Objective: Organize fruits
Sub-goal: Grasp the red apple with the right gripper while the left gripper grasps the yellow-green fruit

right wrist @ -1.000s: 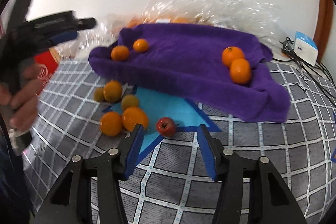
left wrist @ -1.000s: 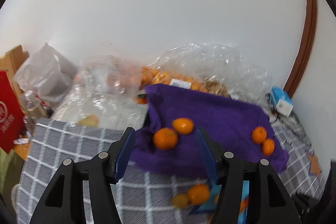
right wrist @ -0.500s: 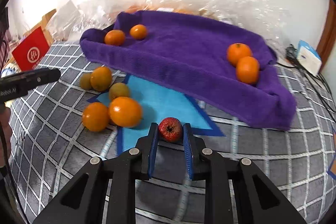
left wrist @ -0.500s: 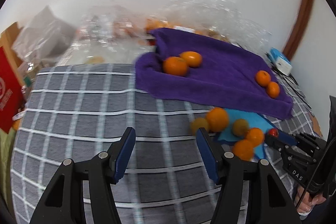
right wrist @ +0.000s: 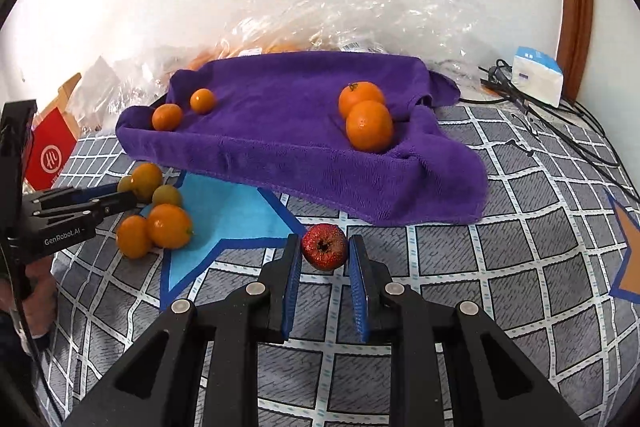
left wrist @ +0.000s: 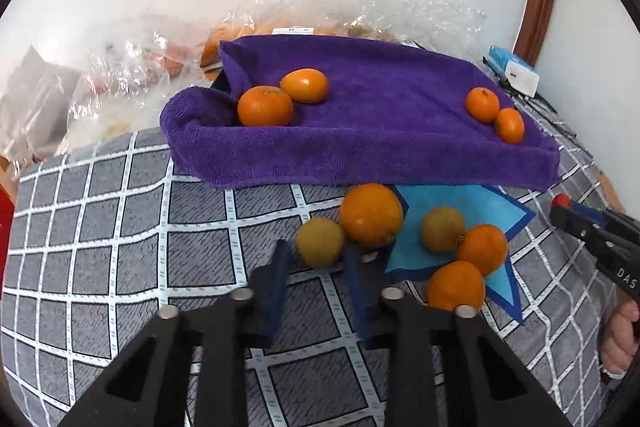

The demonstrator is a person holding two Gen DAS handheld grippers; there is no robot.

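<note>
now: small red fruit [right wrist: 324, 246], apple-like, dimpled calyx end facing the camera, skin speckled and a bit rough, sits between the fingertips of the right gripper [right wrist: 325, 255]. blue pads flank it closely on both sides; contact looks likely but i cannot tell for sure whether the fruit is lifted or resting on the checked grey cloth [right wrist: 500, 267]. it lies dead ahead of the right gripper, just in front of the hanging edge of the purple towel [right wrist: 280, 131].

left gripper [left wrist: 316, 259] is narrowed but empty; a yellow-green round fruit [left wrist: 320, 242] lies straight ahead, just past its tips, touching a larger orange [left wrist: 371, 214]. left hand is the nearer one for that pile.

towel: plush terry, draped over something raised, sagging into a shallow basin. two oranges [right wrist: 366, 115] touching at its right end, two smaller ones [right wrist: 184, 109] at the left end. more loose citrus on the blue star patch [right wrist: 224, 211].

judgement: red fruit goes up and forward onto the towel; round and smooth-rolling, so it may run along the sag.

background: crinkled clear plastic bags [right wrist: 340, 15], white-blue box [right wrist: 538, 75].
</note>
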